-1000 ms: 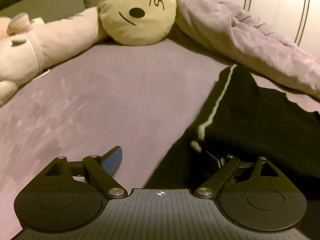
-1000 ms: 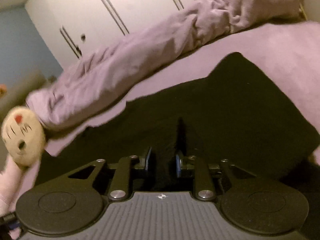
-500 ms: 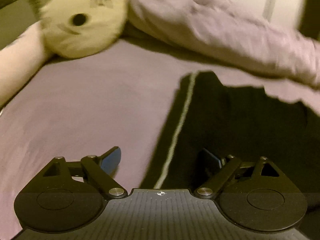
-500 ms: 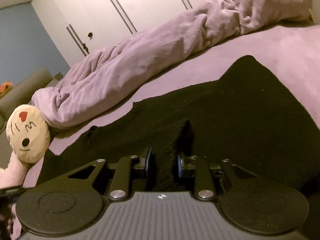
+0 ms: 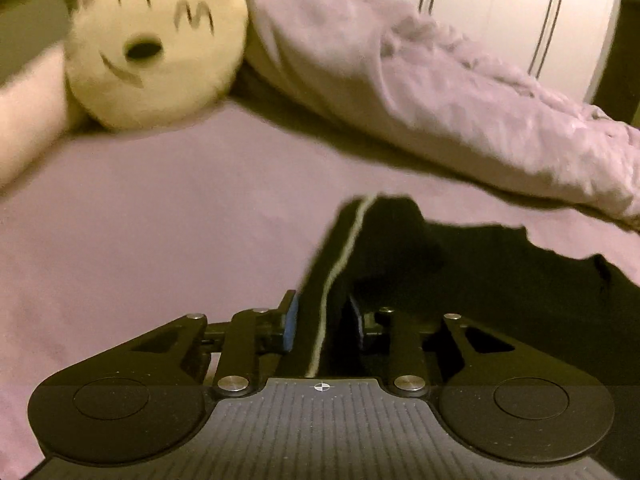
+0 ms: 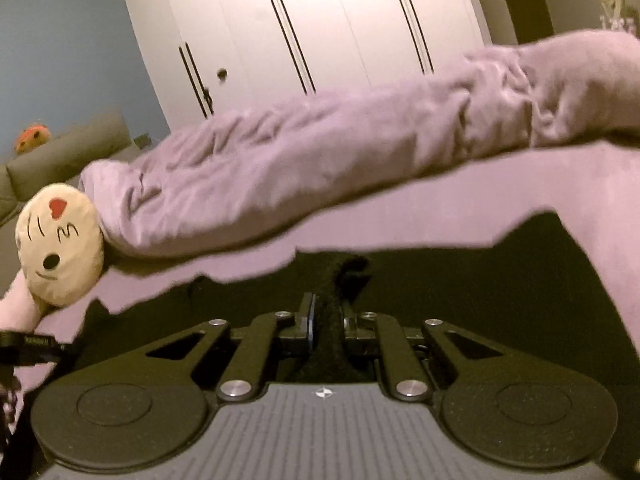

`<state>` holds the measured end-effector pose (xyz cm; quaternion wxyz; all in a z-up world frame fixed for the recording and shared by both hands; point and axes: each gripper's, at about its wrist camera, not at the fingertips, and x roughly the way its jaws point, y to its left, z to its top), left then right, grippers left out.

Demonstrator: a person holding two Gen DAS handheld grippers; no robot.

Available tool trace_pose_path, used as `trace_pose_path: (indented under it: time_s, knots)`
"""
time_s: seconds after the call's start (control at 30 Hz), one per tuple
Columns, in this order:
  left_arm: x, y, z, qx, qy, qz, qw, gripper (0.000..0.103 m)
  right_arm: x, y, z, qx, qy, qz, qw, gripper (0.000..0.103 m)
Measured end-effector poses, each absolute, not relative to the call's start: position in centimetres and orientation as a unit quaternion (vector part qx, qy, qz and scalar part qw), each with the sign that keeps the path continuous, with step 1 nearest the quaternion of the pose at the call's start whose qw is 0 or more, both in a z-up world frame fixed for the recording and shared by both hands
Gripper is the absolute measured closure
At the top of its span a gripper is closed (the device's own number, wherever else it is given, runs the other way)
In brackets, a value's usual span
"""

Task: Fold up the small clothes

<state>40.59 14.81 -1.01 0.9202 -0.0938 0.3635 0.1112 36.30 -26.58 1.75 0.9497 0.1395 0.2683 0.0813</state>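
A black garment (image 5: 460, 280) with a thin white stripe (image 5: 340, 260) along its edge lies spread on the lilac bed sheet (image 5: 160, 240). In the left wrist view, my left gripper (image 5: 323, 320) is closing on that striped edge, and the fabric fills the gap between its blue pads. The right wrist view shows my right gripper (image 6: 328, 316) shut on a raised ridge of the same black garment (image 6: 500, 280), pinched up from the cloth near its middle.
A round cream cushion with a drawn face (image 5: 156, 44) leans on a pink plush at the back left. A rolled lilac duvet (image 6: 320, 160) runs along the far side of the bed. White wardrobe doors (image 6: 320, 20) stand behind it.
My left gripper slid right over the striped edge and its wide jaws came together on it. The right gripper tightened on its black fold, rolled and lifted it slightly.
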Motion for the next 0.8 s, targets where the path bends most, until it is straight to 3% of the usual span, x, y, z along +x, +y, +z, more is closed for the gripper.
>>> trace_pose_path:
  time_s: [0.07,0.13,0.23,0.27,0.3,0.43,0.57,0.67,0.8]
  knots:
    - [40.3,14.5,-0.8,-0.055,0.348,0.136,0.926,0.085,36.7,-26.3,1.9,0.11,0.264,0.067,0.956,0.093]
    - [40.3,15.3,-1.0,-0.059,0.375,0.136,0.915,0.08,37.0,-26.1,1.3,0.078,0.277,0.043,0.957,0.091]
    - [39.0,15.8,-1.5,-0.066,0.394,0.128,0.908,0.066,36.9,-27.0,-0.1,0.096,0.327,0.025,0.94,0.084]
    - [38.2,15.8,-1.4,-0.054,0.391,0.13,0.909,0.054,36.3,-27.4,-0.3,0.104,0.328,0.017,0.939,0.082]
    - [37.3,15.7,-1.2,-0.046,0.391,0.134,0.91,0.044,35.5,-27.9,-0.2,0.114,0.326,0.013,0.939,0.081]
    - [33.8,16.1,-0.6,-0.074,0.388,0.126,0.91,0.024,32.1,-28.8,0.0,0.131,0.331,0.013,0.934,0.081]
    - [31.3,15.5,-0.1,-0.089,0.406,0.123,0.901,0.02,29.1,-28.8,0.2,0.094,0.339,-0.005,0.936,0.081]
    - [29.0,14.4,0.9,-0.091,0.412,0.118,0.899,0.009,26.2,-29.2,1.1,0.112,0.345,-0.009,0.932,0.081]
    - [25.9,12.2,1.8,-0.063,0.413,0.098,0.903,0.009,21.6,-28.6,1.9,0.096,0.347,0.002,0.933,0.081]
